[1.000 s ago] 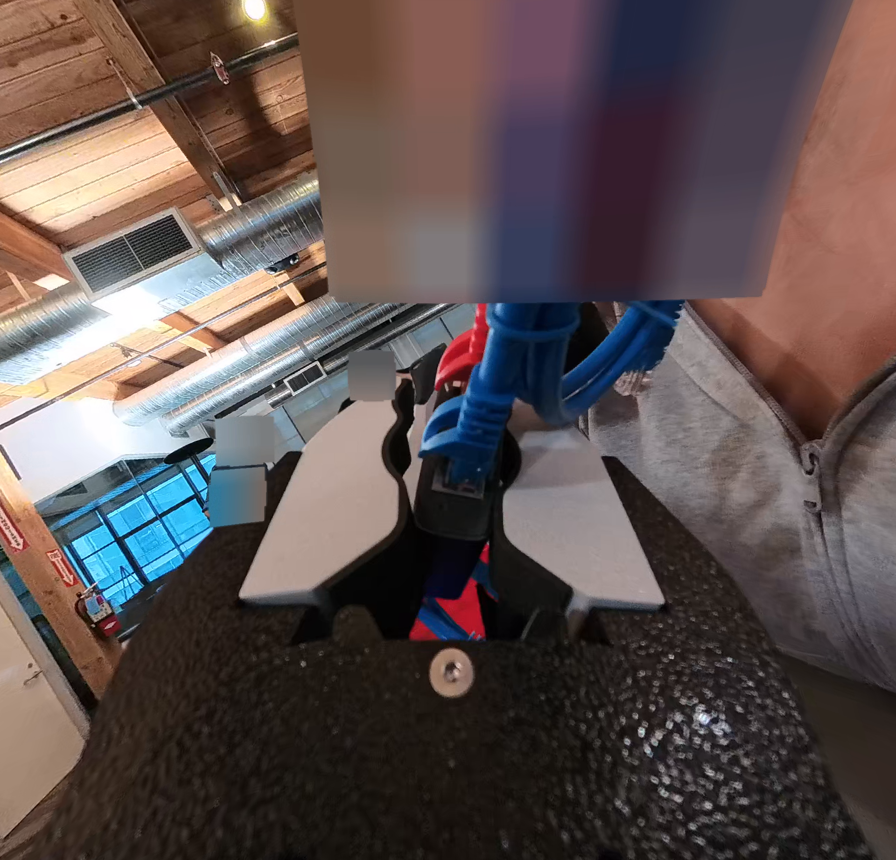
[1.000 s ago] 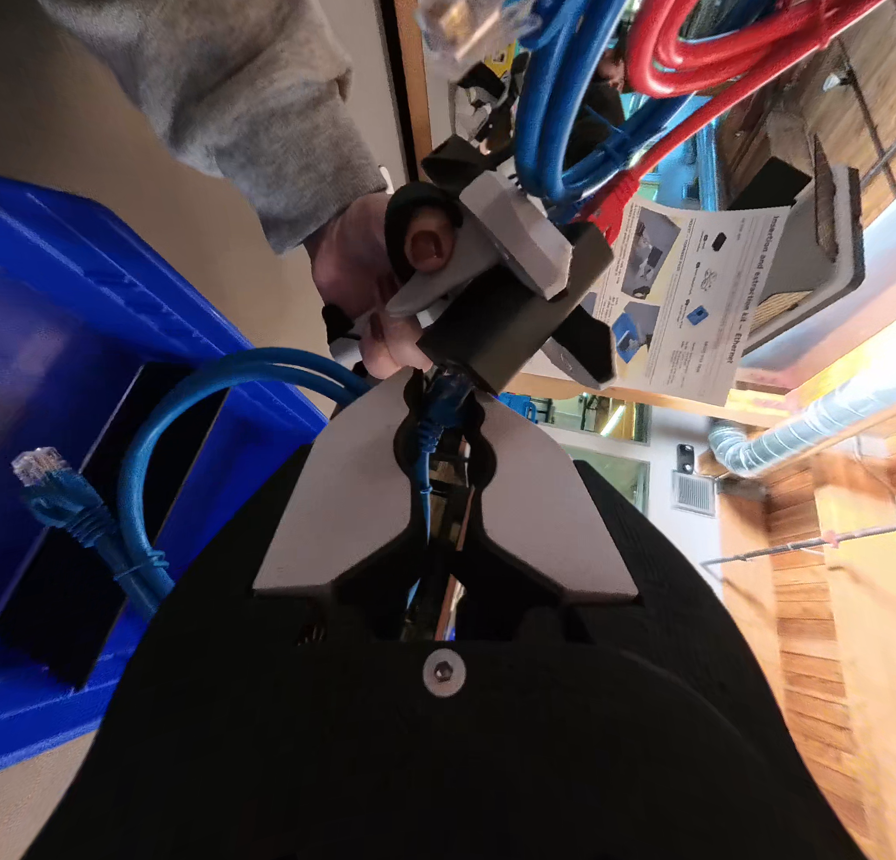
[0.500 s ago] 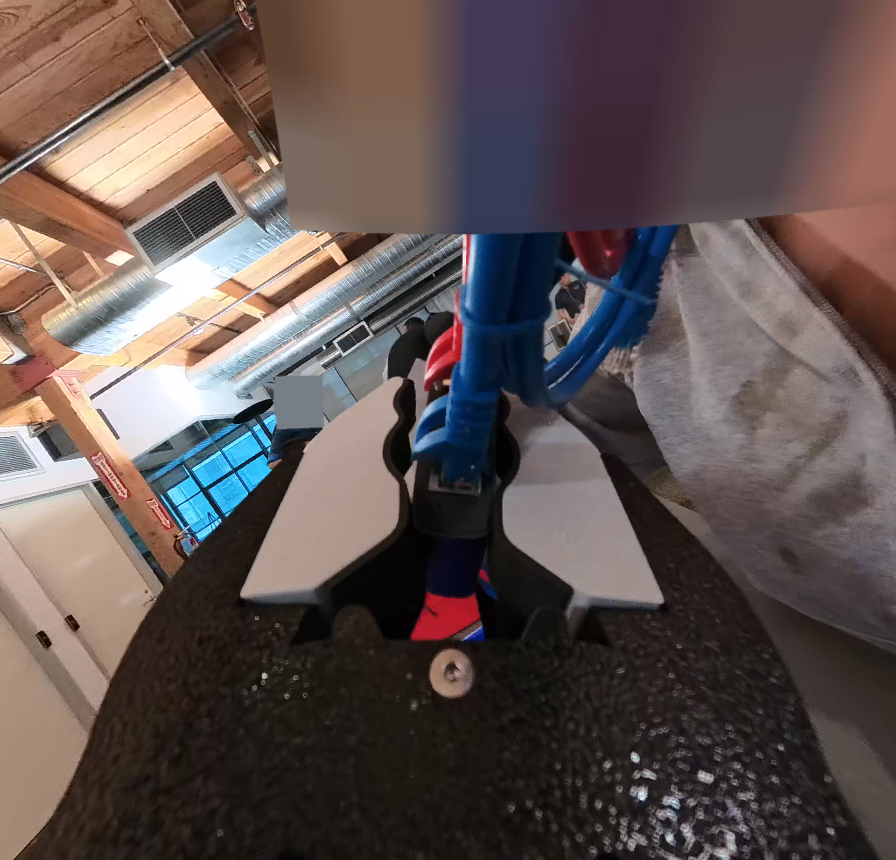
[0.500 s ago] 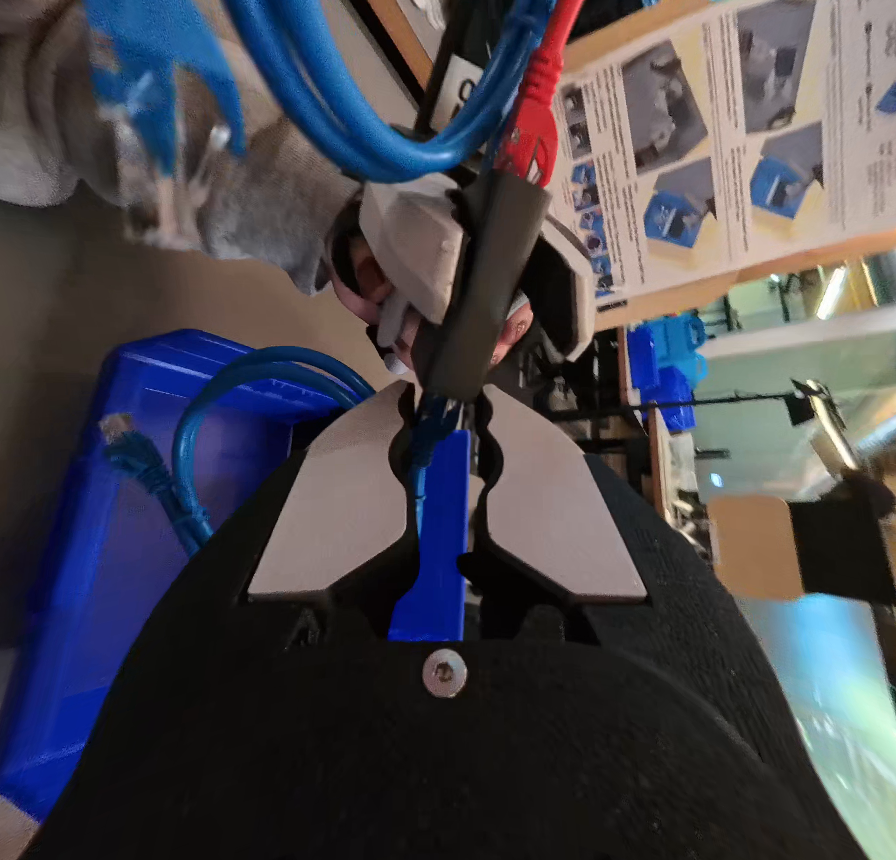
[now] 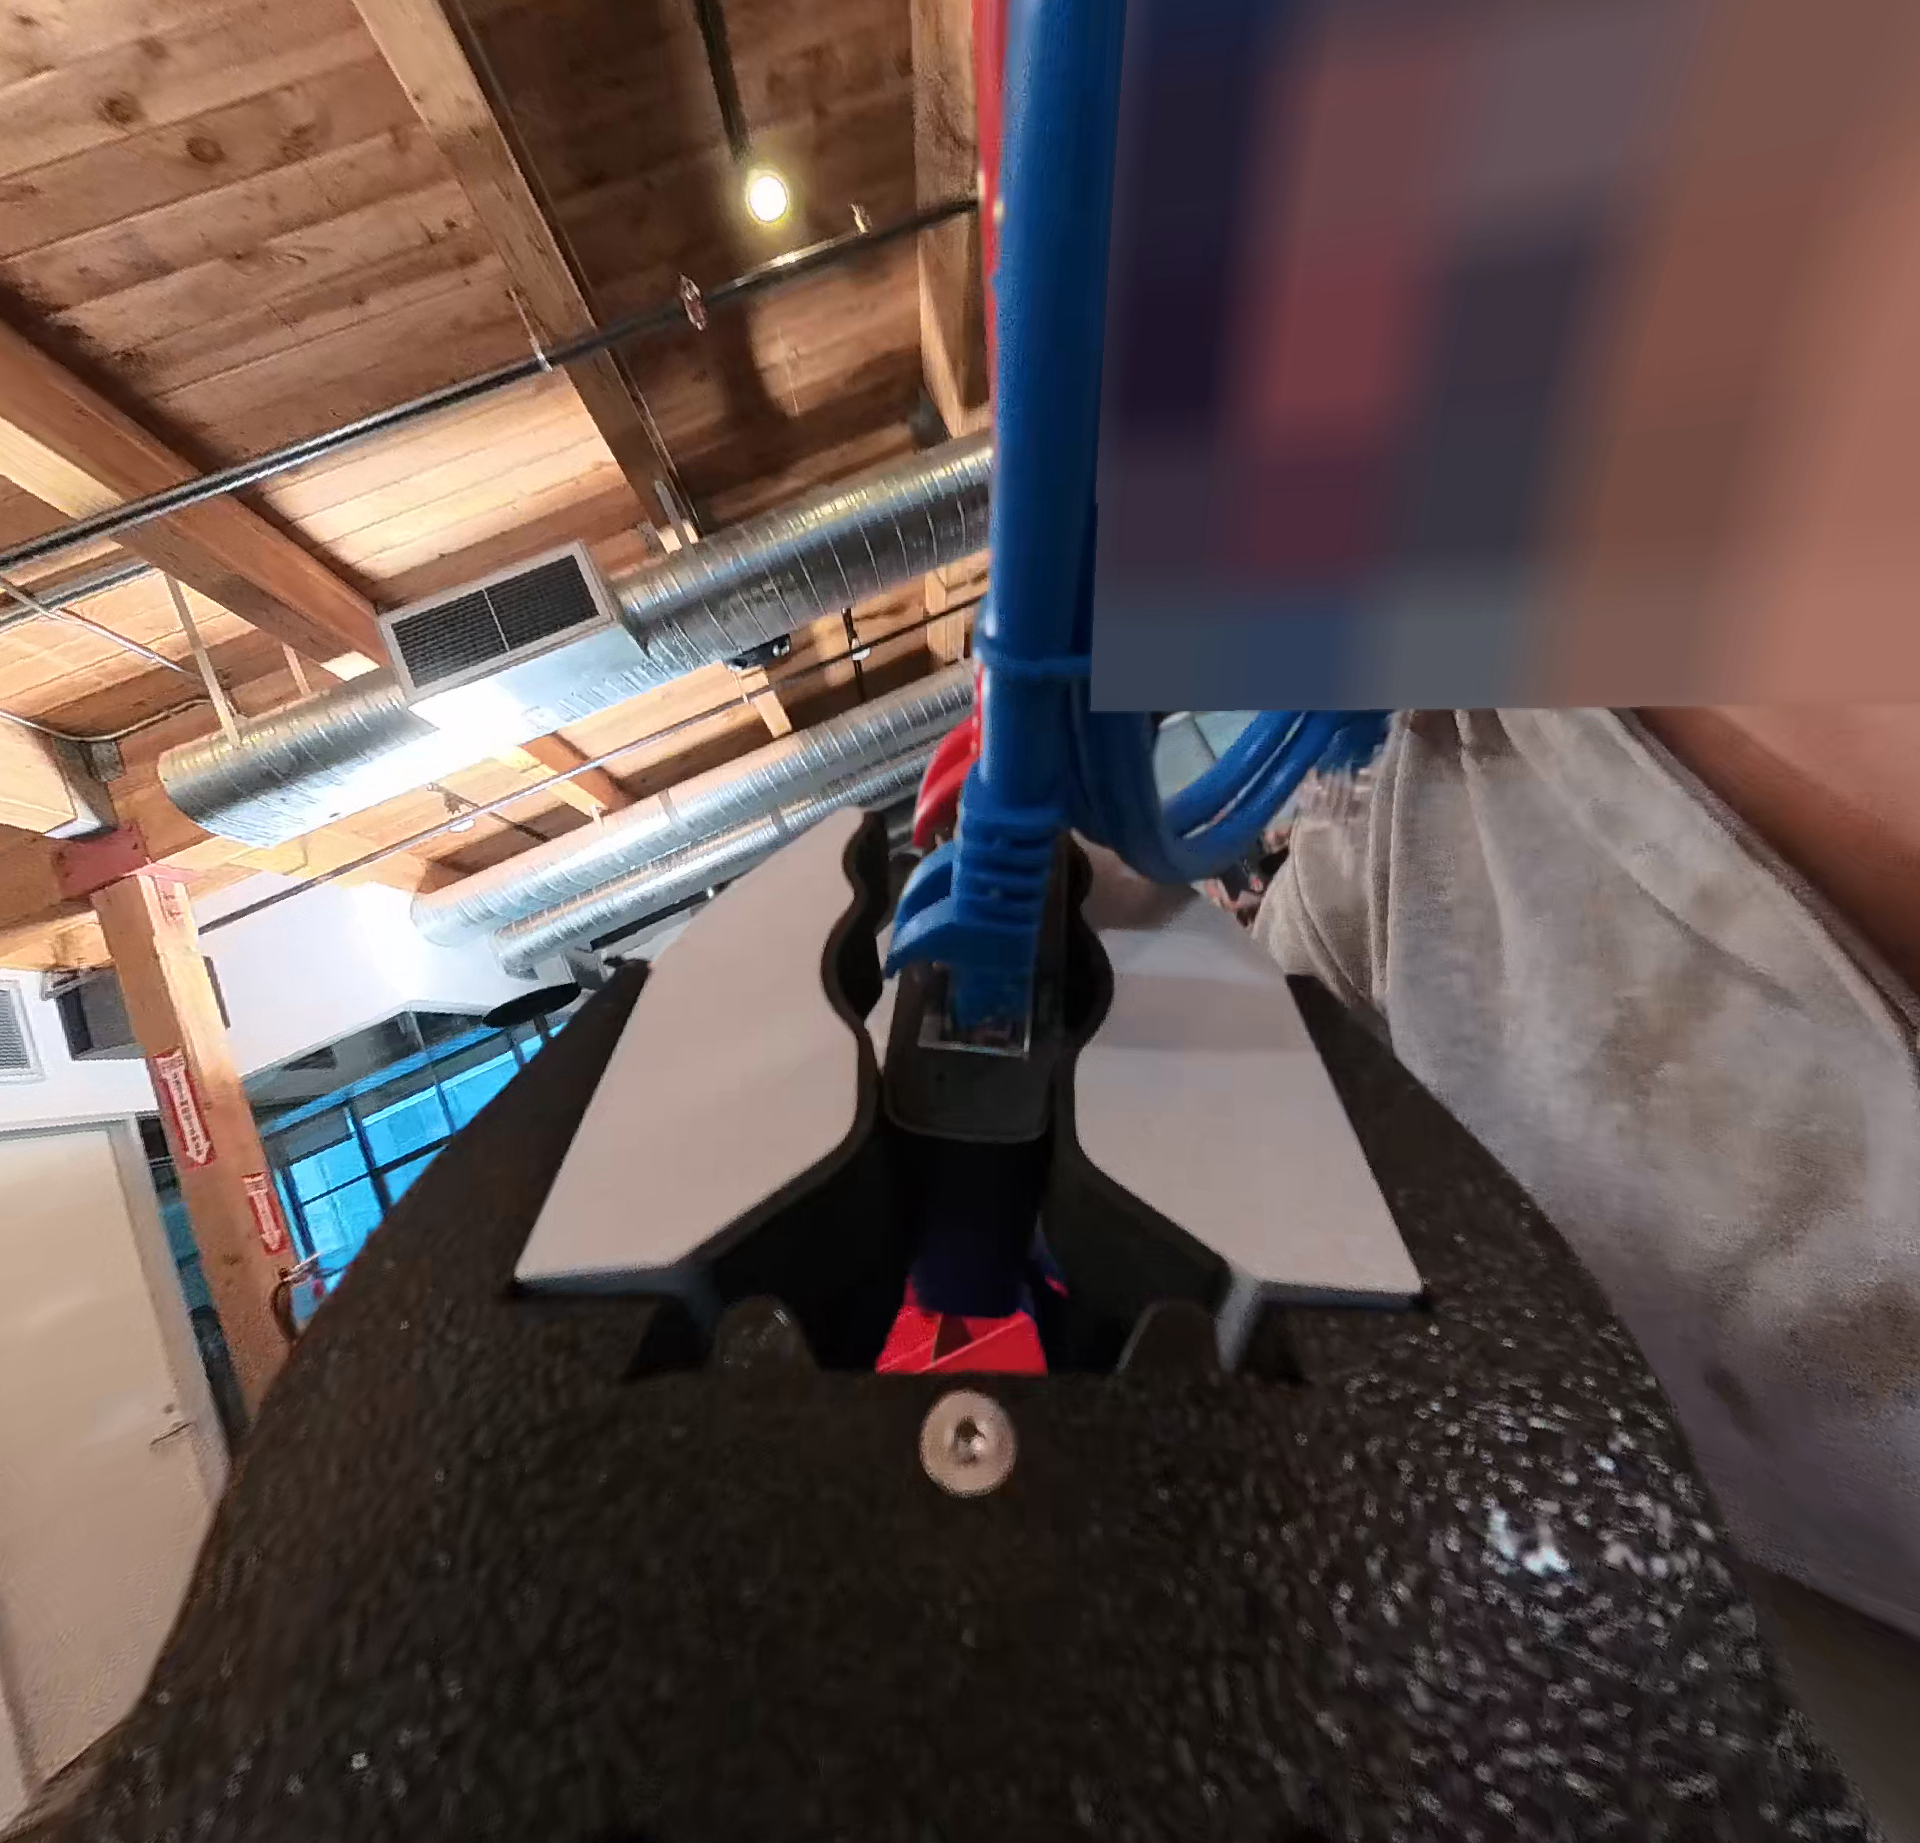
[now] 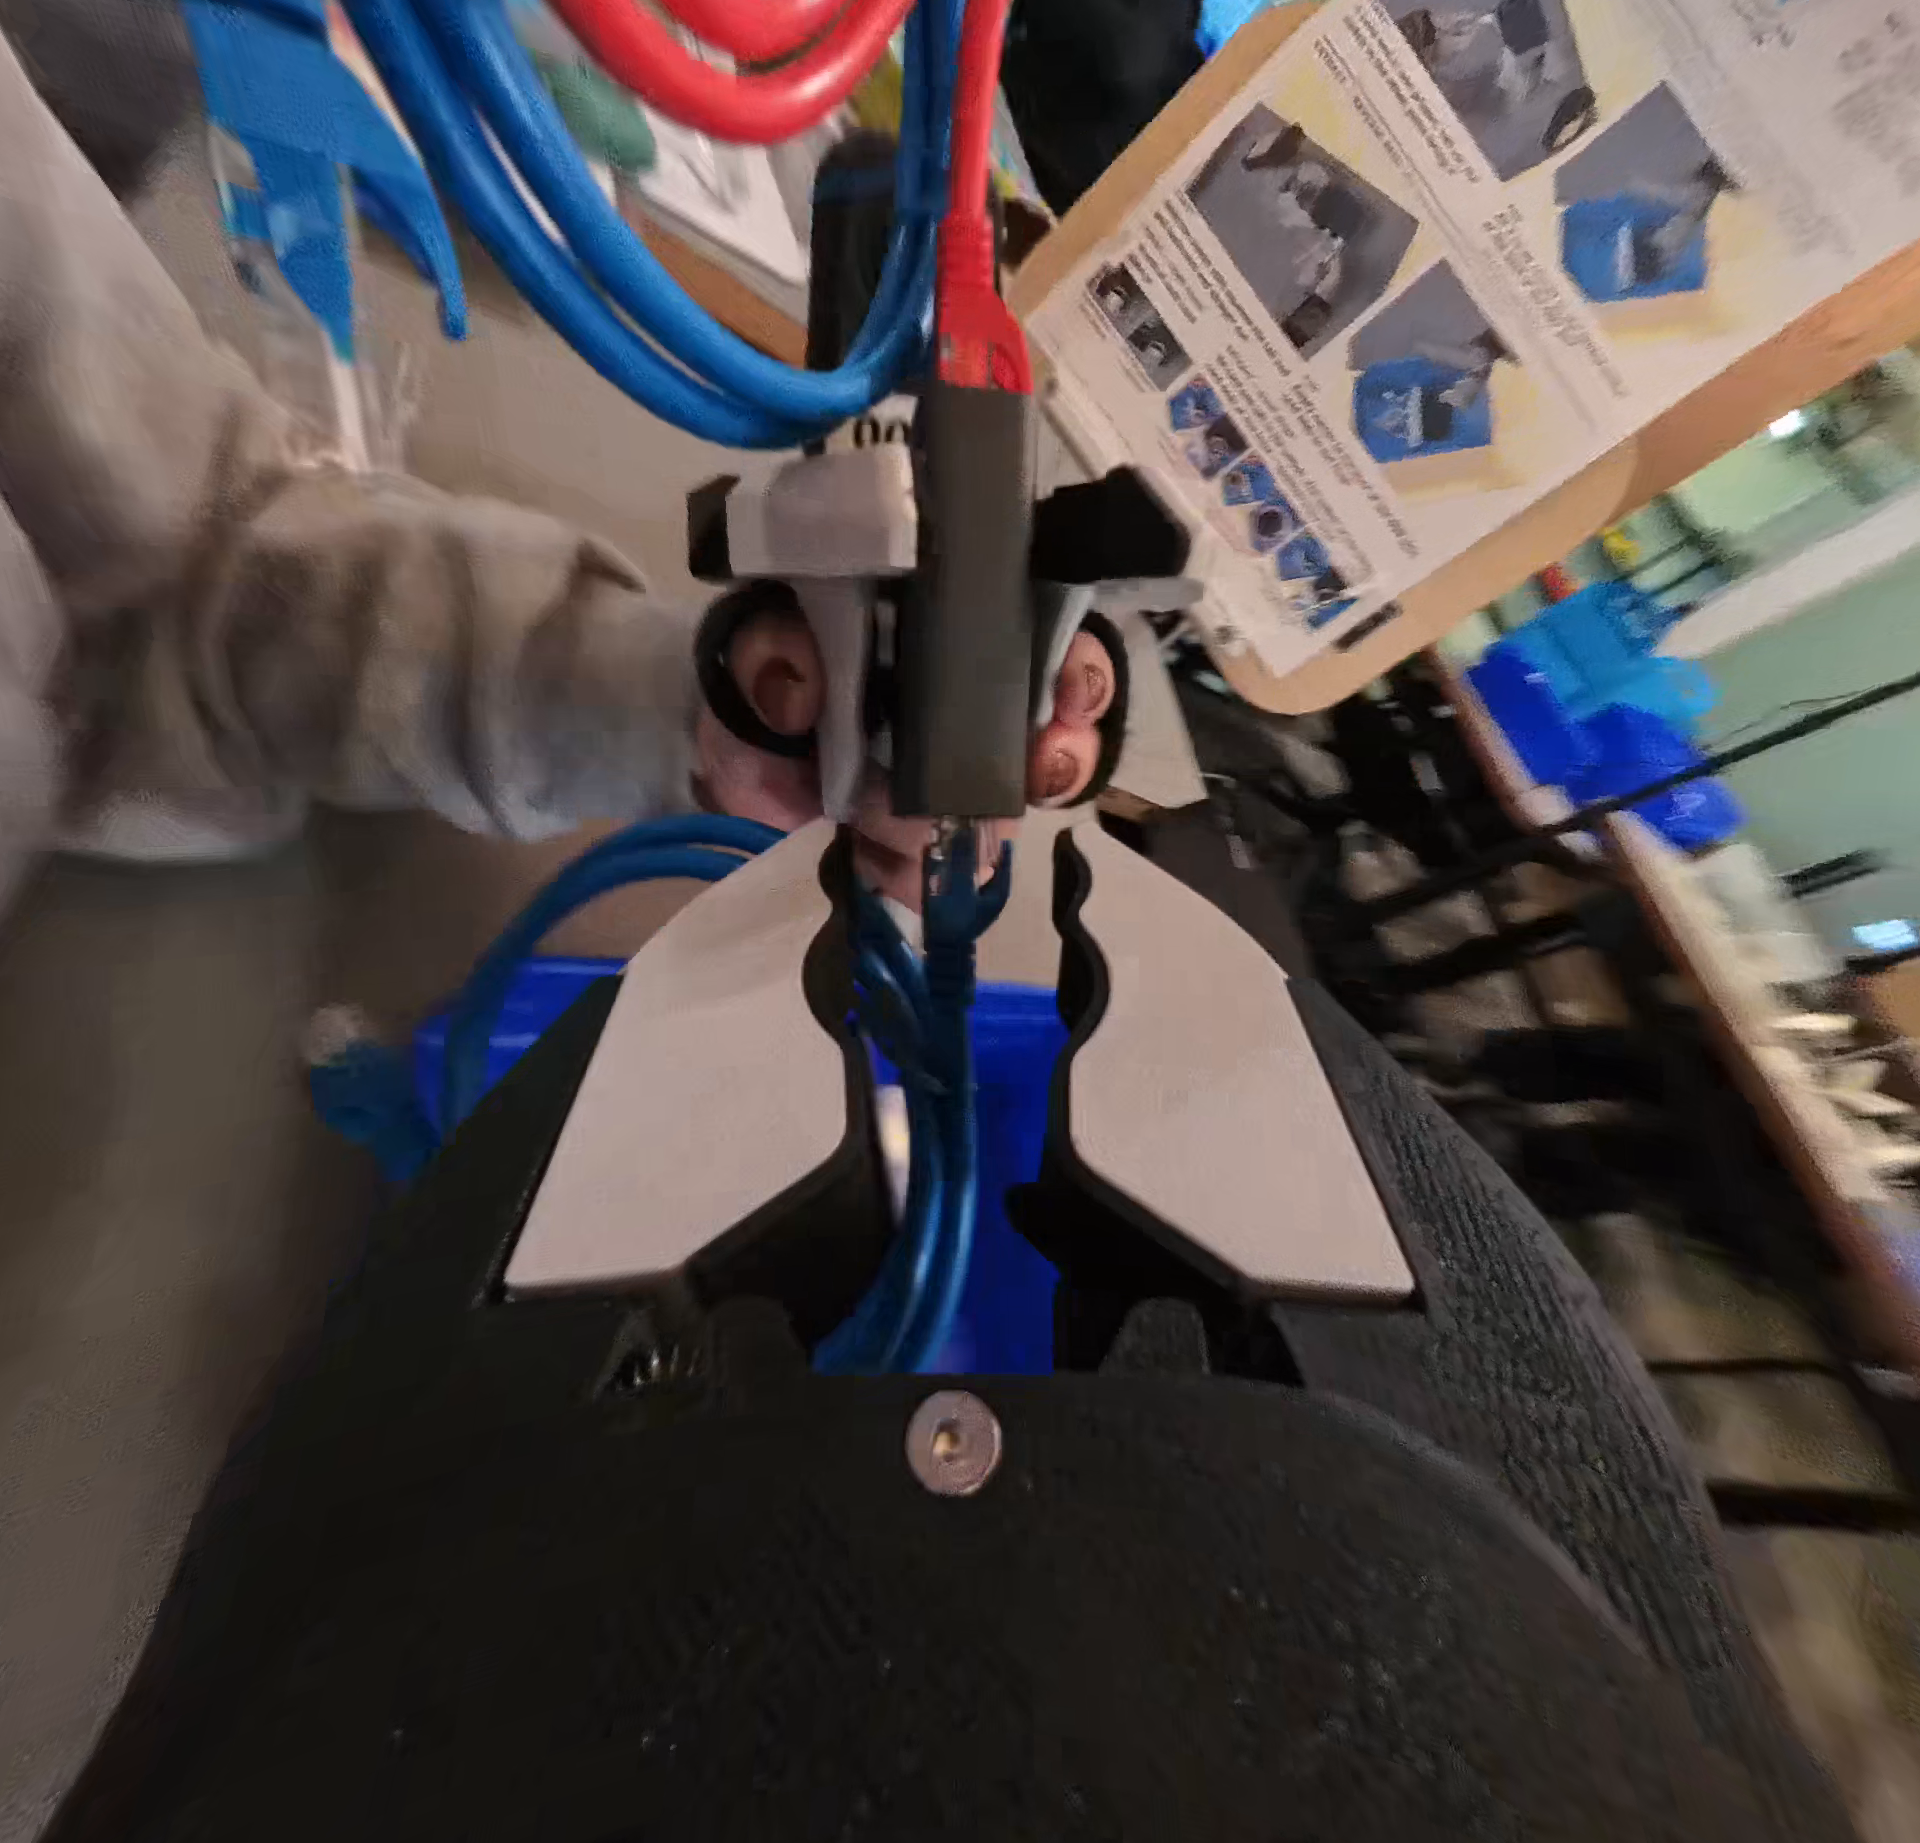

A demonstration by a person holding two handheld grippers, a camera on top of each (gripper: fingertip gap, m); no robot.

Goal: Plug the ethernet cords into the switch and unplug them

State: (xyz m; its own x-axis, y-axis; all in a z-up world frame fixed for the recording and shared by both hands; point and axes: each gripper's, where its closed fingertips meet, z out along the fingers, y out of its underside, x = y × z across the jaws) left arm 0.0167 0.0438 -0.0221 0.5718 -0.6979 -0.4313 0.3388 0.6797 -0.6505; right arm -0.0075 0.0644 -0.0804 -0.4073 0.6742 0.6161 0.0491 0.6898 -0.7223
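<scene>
My left gripper [image 5: 971, 848] is shut on a black connector block [image 5: 966, 1076]. A blue cable plug [image 5: 987, 889] sits in the block's port, and its tied blue cable [image 5: 1039, 339] runs upward. In the right wrist view the left gripper [image 6: 966, 536] holds the block [image 6: 966, 630] upright, with a red plug [image 6: 977, 339] in its top end. My right gripper [image 6: 945, 858] is open just below the block. A blue plug [image 6: 961, 900] sits at the block's bottom end between my right fingers, touching neither. Its cable runs back through the gap.
Loops of blue cable [image 6: 582, 266] and red cable [image 6: 707, 58] hang above the block. A blue bin [image 6: 520, 1004] lies below. A board with printed sheets [image 6: 1455, 287] stands at the right. A grey sleeve [image 6: 364, 650] is at the left.
My right gripper was shut on the blue plug at the block's end and has now opened. Both views have swung round, and the block now stands upright in the right wrist view.
</scene>
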